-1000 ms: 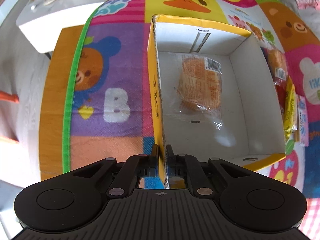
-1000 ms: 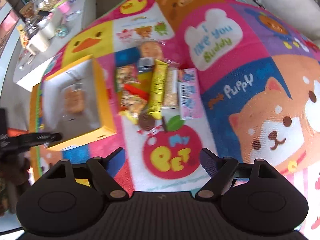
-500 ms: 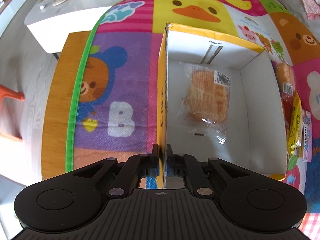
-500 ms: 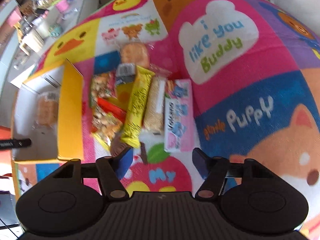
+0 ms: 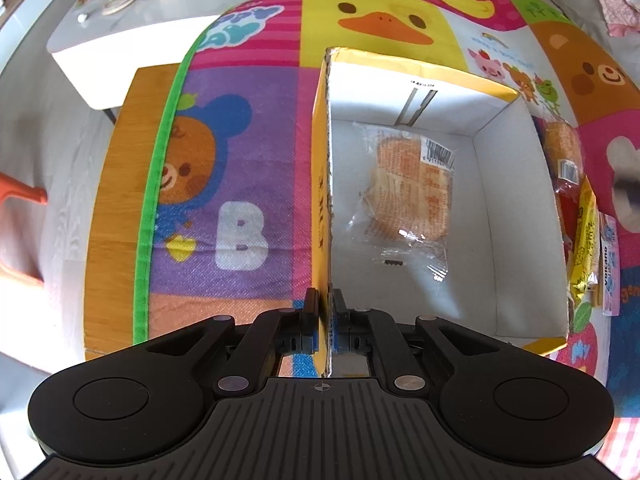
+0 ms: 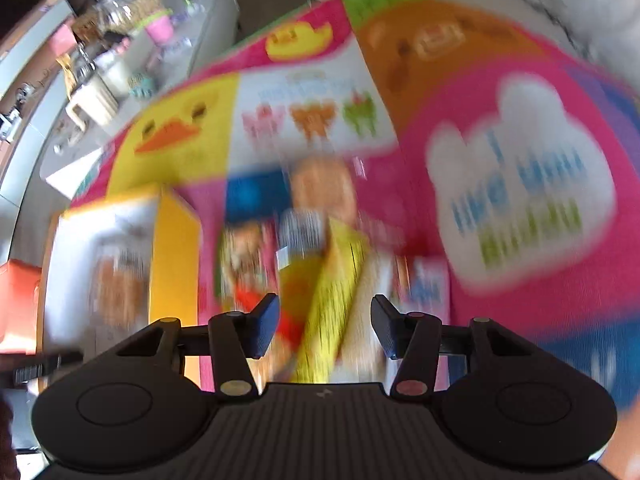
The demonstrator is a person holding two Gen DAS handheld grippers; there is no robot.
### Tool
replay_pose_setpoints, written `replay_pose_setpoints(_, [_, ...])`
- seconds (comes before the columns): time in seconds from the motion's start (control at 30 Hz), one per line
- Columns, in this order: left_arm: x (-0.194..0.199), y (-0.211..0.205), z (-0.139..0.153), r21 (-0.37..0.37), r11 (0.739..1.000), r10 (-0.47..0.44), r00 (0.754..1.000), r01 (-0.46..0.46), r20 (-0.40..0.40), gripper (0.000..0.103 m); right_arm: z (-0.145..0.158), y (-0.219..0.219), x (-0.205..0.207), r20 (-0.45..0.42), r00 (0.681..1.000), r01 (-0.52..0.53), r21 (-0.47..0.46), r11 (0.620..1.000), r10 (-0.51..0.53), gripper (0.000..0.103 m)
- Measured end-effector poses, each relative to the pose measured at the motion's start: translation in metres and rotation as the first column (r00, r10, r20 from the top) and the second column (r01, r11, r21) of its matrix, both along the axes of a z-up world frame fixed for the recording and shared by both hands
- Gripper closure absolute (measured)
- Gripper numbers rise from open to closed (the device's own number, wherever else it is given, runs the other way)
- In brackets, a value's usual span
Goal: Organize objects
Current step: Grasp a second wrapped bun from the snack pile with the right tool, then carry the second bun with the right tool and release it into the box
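1. The left gripper (image 5: 326, 312) pinches the box (image 5: 320, 184) wall at 6 o'clock, likely to steady it for loading; unmoved since a second ago.
2. One wrapped cake (image 5: 412, 188) lies inside the box.
3. The right gripper (image 6: 324, 328), jaws closing but clamping nothing, hangs over the yellow bar (image 6: 332, 304) in the snack pile at the box's 3 o'clock; earlier it was wider and farther off.

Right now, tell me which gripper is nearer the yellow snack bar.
Right. The right gripper hovers over the yellow snack bar, fingers closing astride it; the left gripper pinches the yellow box wall.
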State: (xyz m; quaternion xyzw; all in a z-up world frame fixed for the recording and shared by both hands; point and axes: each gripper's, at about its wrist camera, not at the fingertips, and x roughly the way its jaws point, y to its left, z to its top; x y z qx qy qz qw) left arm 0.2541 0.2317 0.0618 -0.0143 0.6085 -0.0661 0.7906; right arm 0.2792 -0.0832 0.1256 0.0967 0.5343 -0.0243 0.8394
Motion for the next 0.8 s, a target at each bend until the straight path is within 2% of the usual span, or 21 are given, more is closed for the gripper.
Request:
replay_pose_setpoints(0.13, [-0.004, 0.003, -0.001, -0.017, 1.000, 0.012, 1.000, -0.011, 0.013, 0.096, -0.019, -0.002, 0.051, 0.027, 0.999, 0.023, -0.021, 1.000, -0.023, 0.030])
replay_pose_setpoints(0.17, [-0.005, 0.005, -0.002, -0.024, 1.000, 0.020, 1.000, -0.020, 0.014, 0.096, -0.029, -0.001, 0.062, 0.013, 1.000, 0.018, -0.046, 0.999, -0.018, 0.030])
replay_pose_setpoints(0.3, [-0.006, 0.008, -0.002, -0.047, 0.998, 0.043, 0.999, -0.042, 0.009, 0.095, -0.070, 0.006, 0.084, -0.083, 0.996, -0.025, -0.107, 0.994, 0.016, 0.030])
replay_pose_setpoints(0.33, [-0.006, 0.009, -0.002, -0.051, 0.998, 0.043, 0.999, -0.043, 0.006, 0.095, -0.075, 0.008, 0.085, -0.098, 0.995, -0.038, -0.101, 0.994, 0.028, 0.033])
replay_pose_setpoints(0.37, [-0.006, 0.009, -0.002, -0.055, 0.998, 0.044, 0.999, -0.043, 0.001, 0.095, -0.076, 0.009, 0.086, -0.109, 0.993, -0.046, -0.089, 0.995, 0.036, 0.043])
replay_pose_setpoints(0.4, [-0.006, 0.010, -0.003, -0.058, 0.997, 0.045, 0.999, -0.045, -0.003, 0.094, -0.073, 0.011, 0.085, -0.112, 0.993, -0.043, -0.092, 0.995, 0.033, 0.045])
replay_pose_setpoints(0.47, [-0.005, 0.012, -0.003, -0.061, 0.997, 0.048, 0.999, -0.048, -0.009, 0.094, -0.058, 0.015, 0.081, -0.109, 0.994, -0.039, -0.107, 0.993, 0.027, 0.049])
replay_pose_setpoints(0.53, [-0.006, 0.012, -0.003, -0.060, 0.997, 0.048, 0.999, -0.049, -0.017, 0.094, -0.029, 0.019, 0.066, -0.075, 0.996, -0.050, -0.104, 0.993, 0.042, 0.050])
replay_pose_setpoints(0.67, [-0.006, 0.010, -0.003, -0.057, 0.998, 0.030, 0.999, -0.032, -0.029, 0.094, 0.044, 0.033, 0.010, -0.015, 0.996, -0.085, -0.067, 0.994, 0.084, 0.050])
replay_pose_setpoints(0.8, [-0.005, 0.011, -0.004, -0.063, 0.998, 0.010, 0.999, -0.012, -0.032, 0.094, 0.096, 0.046, -0.053, -0.049, 0.996, -0.069, 0.000, 0.998, 0.068, 0.050])
